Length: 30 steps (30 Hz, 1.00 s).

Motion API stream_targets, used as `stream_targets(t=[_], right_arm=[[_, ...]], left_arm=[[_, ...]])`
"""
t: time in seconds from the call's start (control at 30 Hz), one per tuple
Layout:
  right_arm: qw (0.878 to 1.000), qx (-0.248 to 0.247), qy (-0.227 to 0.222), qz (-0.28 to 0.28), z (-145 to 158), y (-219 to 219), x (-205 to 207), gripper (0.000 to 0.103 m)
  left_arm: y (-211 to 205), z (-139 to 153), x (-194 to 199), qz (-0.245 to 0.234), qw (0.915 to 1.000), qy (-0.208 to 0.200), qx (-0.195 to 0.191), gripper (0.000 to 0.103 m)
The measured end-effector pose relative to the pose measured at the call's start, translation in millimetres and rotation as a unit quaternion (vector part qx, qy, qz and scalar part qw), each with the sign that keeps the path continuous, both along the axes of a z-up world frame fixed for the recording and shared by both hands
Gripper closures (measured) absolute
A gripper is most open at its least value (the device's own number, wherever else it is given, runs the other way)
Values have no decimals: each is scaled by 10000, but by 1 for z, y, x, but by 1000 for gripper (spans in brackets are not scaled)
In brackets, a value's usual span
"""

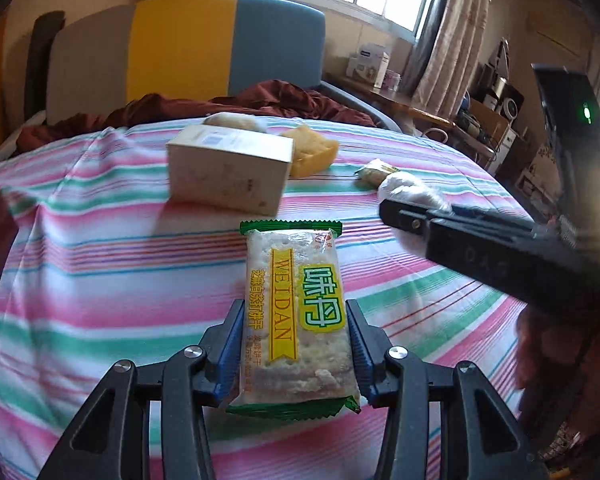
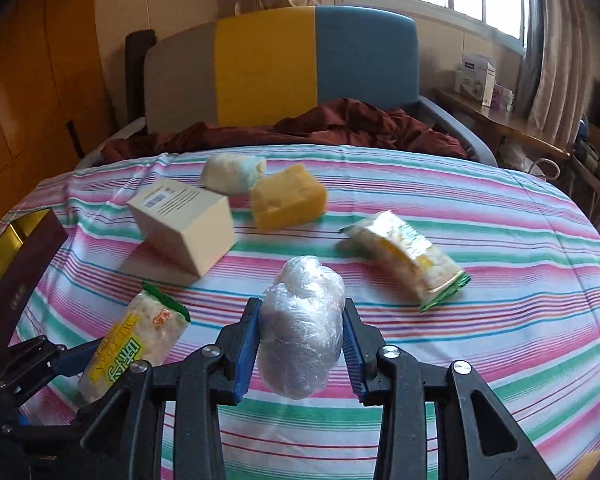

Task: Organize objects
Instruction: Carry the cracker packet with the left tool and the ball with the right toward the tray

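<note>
We held the cracker packet (image 1: 296,316) lengthwise in the left gripper (image 1: 296,344), its blue pads pressed against the two long edges near the lower end, the packet lifted clear of the striped bedsheet (image 1: 100,264). We judged it light and fairly stiff along its length, but brittle inside: the crackers would crumble under a hard squeeze, and the glossy film looked slippery, so a grip across the narrow width near the middle seemed safest.

The right gripper (image 2: 300,344) was closed narrowly on a plastic-wrapped bundle (image 2: 304,328), which bulged between the pads. We took it for something soft and light that gives under pressure; the crinkled wrap could slide, so holding it at its widest part made sense.

Further out on the sheet lay a second cracker packet (image 2: 408,256), skewed and well apart from the others. Beyond it sat a yellow sponge-like block (image 2: 288,200), touching or just beside a pale rolled bundle (image 2: 232,172), and a cream carton (image 2: 184,220) resting tilted near them. The carton was closed, so we could not tell what was in it.

At the left edge of the right wrist view stood a dark box (image 2: 24,276) with a gold lining; its inside was mostly hidden from us, and we could not say whether anything lay in it. It looked a likely place for the items.
</note>
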State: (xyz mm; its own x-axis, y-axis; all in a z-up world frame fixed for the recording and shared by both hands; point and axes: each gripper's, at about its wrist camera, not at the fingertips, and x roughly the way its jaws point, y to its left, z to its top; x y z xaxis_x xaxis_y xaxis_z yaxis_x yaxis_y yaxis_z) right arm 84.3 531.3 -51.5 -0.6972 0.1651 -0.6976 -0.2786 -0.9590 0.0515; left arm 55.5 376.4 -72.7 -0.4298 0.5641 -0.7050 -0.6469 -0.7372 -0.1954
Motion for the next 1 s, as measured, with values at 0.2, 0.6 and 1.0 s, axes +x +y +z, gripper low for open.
stream_targets(t=[0.2,0.6,1.0], right_arm=[[9973,-407,603,-130,-15,-35,13,64],[9988,-181,442,-112,-20,-51,7,64],[9945,690,-28,782,-24,-109,-8,64]], left_arm=[[-25,8,9,-127,9996,249,-23,55],[-85,39,-3,9,9992,299,280,55],[-177,54,-47,875,9952,118,426,55]])
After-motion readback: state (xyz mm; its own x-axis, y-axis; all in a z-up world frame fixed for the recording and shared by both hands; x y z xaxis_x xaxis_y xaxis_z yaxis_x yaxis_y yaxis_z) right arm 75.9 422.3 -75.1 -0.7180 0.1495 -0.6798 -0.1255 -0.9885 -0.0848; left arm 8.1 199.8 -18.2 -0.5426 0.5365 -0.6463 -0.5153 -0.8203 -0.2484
